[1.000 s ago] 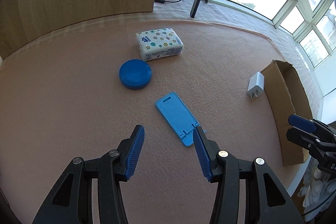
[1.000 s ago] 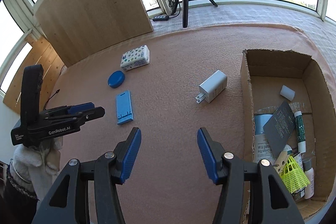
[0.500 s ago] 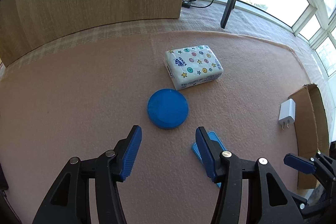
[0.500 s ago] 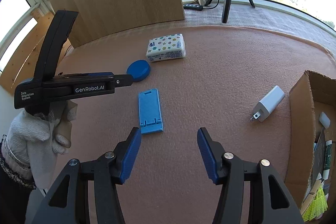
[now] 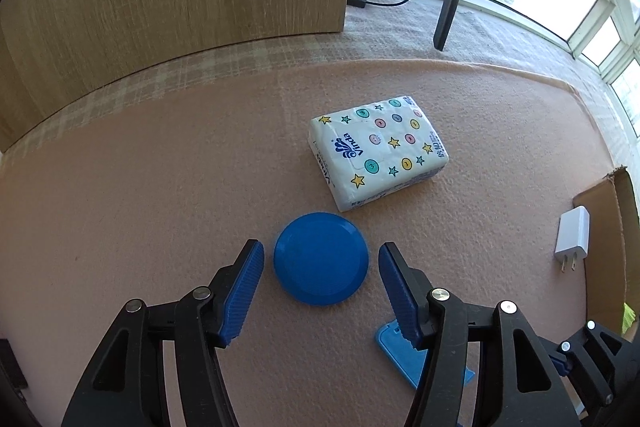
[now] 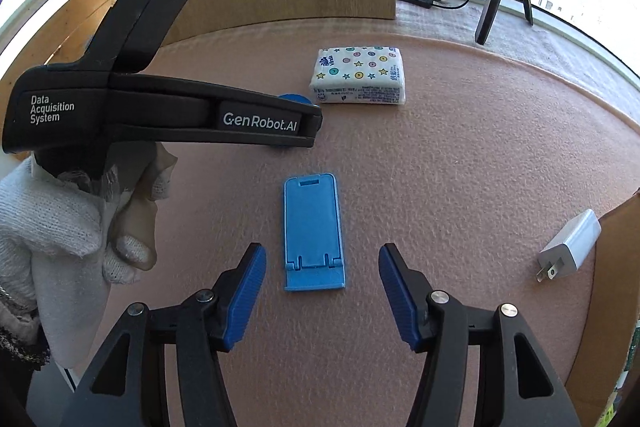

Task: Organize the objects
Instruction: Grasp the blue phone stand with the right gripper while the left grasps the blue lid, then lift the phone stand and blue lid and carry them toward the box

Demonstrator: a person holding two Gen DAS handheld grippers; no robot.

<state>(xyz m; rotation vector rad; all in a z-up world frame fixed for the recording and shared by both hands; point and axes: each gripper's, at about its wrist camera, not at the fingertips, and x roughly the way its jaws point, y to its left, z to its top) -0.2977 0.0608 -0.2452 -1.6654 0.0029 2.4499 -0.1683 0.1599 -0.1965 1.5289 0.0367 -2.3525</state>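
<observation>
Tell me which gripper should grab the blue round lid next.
Left. The left gripper already straddles the blue round lid, its jaws opening and not yet touching it. The right gripper is lined up over the blue phone stand instead, likely its own pick.

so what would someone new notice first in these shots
Probably the two open grippers, jaws opening. The left gripper frames a blue round lid on the pink mat, and the right gripper lines up on a flat blue phone stand. Behind both lies a starry tissue pack.
</observation>
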